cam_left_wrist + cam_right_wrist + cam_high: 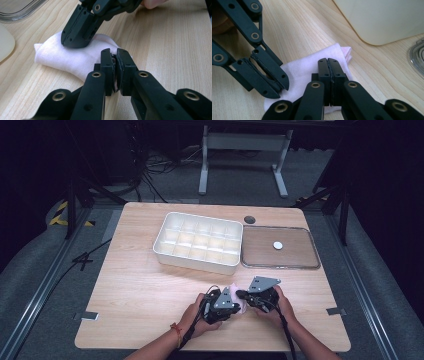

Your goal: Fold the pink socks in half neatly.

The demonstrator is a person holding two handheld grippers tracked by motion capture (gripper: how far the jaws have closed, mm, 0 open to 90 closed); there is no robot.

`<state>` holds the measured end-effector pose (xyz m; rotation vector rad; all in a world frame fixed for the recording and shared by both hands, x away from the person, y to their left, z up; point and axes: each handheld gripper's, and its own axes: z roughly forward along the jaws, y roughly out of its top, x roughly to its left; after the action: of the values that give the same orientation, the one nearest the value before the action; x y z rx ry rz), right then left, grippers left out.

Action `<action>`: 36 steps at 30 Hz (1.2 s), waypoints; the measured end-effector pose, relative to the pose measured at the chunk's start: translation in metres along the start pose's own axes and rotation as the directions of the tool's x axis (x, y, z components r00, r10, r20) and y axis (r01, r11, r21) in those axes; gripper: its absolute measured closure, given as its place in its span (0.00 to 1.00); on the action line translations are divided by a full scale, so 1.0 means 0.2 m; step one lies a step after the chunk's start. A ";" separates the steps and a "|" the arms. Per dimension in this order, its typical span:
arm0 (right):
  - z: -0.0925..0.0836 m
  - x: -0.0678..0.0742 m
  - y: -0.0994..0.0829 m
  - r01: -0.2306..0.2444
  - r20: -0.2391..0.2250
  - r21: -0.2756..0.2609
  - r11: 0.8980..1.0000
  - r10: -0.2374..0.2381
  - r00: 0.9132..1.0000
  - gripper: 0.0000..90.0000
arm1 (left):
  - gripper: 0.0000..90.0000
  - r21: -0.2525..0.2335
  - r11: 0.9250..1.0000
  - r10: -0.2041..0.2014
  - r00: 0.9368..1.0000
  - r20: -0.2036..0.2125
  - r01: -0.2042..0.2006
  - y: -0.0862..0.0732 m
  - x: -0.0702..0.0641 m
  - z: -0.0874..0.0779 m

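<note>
A small folded white cloth (234,287) with a pink tinge lies on the wooden table near its front edge, between both hand-held grippers. My left gripper (238,306) comes in from the left. In its own view the left gripper (114,51) has its jaws shut on a fold at the edge of the cloth (57,55). My right gripper (241,294) comes in from the right. Its jaws are closed tight, and the right gripper (75,45) digs its tip into the cloth's top. The cloth (307,65) spreads under the right gripper (328,60) and the left gripper (283,86).
A white tray (165,227) divided into several compartments stands behind the grippers at mid-table. To its right lies a clear flat lid (315,251) with a small white disc (278,245) on it. A dark round hole (249,219) marks the tabletop behind them.
</note>
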<state>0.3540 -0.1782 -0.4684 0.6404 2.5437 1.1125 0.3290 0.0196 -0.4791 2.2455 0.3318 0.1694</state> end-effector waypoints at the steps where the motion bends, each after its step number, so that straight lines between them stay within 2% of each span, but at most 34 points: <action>1: -0.01 0.00 0.01 0.007 0.009 -0.003 1.000 -0.007 1.000 1.00 | 0.94 0.000 1.000 -0.003 1.000 0.002 0.003 0.00 0.00 0.00; 3: -0.02 0.01 0.01 0.018 0.027 -0.009 1.000 -0.018 0.999 0.94 | 0.93 -0.001 1.000 -0.010 1.000 0.009 0.010 0.00 0.01 0.00; 6: -0.05 -0.01 0.02 -0.009 0.030 -0.040 0.999 0.010 1.000 0.88 | 0.91 0.000 1.000 -0.015 1.000 0.004 0.015 0.00 0.01 -0.01; 8: -0.09 -0.03 0.02 -0.037 0.006 -0.084 0.996 0.038 0.999 0.83 | 0.89 -0.002 1.000 -0.013 1.000 0.002 0.013 0.01 0.01 -0.01; 10: -0.10 -0.04 0.03 -0.047 0.009 -0.091 0.995 0.048 0.999 0.81 | 0.88 -0.003 1.000 -0.015 1.000 0.008 0.015 0.01 0.01 -0.02; 11: -0.12 -0.04 0.04 -0.055 0.016 -0.097 0.994 0.057 0.998 0.76 | 0.86 -0.005 1.000 -0.014 1.000 0.014 0.014 0.01 0.01 -0.02; 15: -0.13 -0.04 0.04 -0.056 0.018 -0.099 0.994 0.058 0.998 0.72 | 0.79 -0.008 1.000 -0.007 1.000 0.019 0.007 0.02 0.01 -0.03; 18: -0.12 -0.04 0.04 -0.059 0.017 -0.084 0.995 0.061 0.998 0.63 | 0.73 -0.029 0.999 -0.019 1.000 0.012 0.019 0.03 0.01 -0.05; 21: -0.11 -0.04 0.05 -0.081 0.015 -0.088 0.993 0.083 0.996 0.54 | 0.64 -0.036 0.999 -0.027 1.000 0.004 0.027 0.04 0.01 -0.10; 23: -0.11 -0.04 0.05 -0.091 0.015 -0.090 0.992 0.093 0.996 0.51 | 0.57 -0.058 0.998 -0.030 1.000 -0.005 0.029 0.05 0.02 -0.12; 25: -0.12 -0.04 0.05 -0.105 0.008 -0.091 0.990 0.106 0.994 0.49 | 0.49 -0.064 0.997 -0.049 0.999 -0.004 0.049 0.05 0.03 -0.15; 26: -0.11 -0.04 0.06 -0.107 0.009 -0.091 0.990 0.108 0.994 0.47 | 0.45 -0.064 0.996 -0.063 0.998 -0.016 0.062 0.05 0.03 -0.16; 28: -0.11 -0.03 0.06 -0.105 0.014 -0.088 0.991 0.106 0.994 0.44 | 0.34 -0.050 0.997 -0.067 0.997 -0.033 0.066 0.05 0.04 -0.19; 32: -0.09 -0.02 0.06 -0.101 0.012 -0.061 0.993 0.102 0.995 0.41 | 0.26 -0.036 0.997 -0.075 0.996 -0.053 0.073 0.02 0.07 -0.29; 34: -0.07 -0.01 0.05 -0.089 0.013 -0.035 0.995 0.090 0.996 0.39 | 0.25 -0.036 0.996 -0.078 0.994 -0.075 0.076 -0.01 0.09 -0.34; 36: -0.06 -0.01 0.05 -0.089 0.011 -0.031 0.996 0.089 0.996 0.39 | 0.25 -0.026 0.996 -0.084 0.993 -0.086 0.083 -0.03 0.09 -0.36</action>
<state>0.3528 -0.1815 -0.4528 0.7575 2.5044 1.1706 0.3290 0.0821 -0.4373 2.2023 0.4676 0.2256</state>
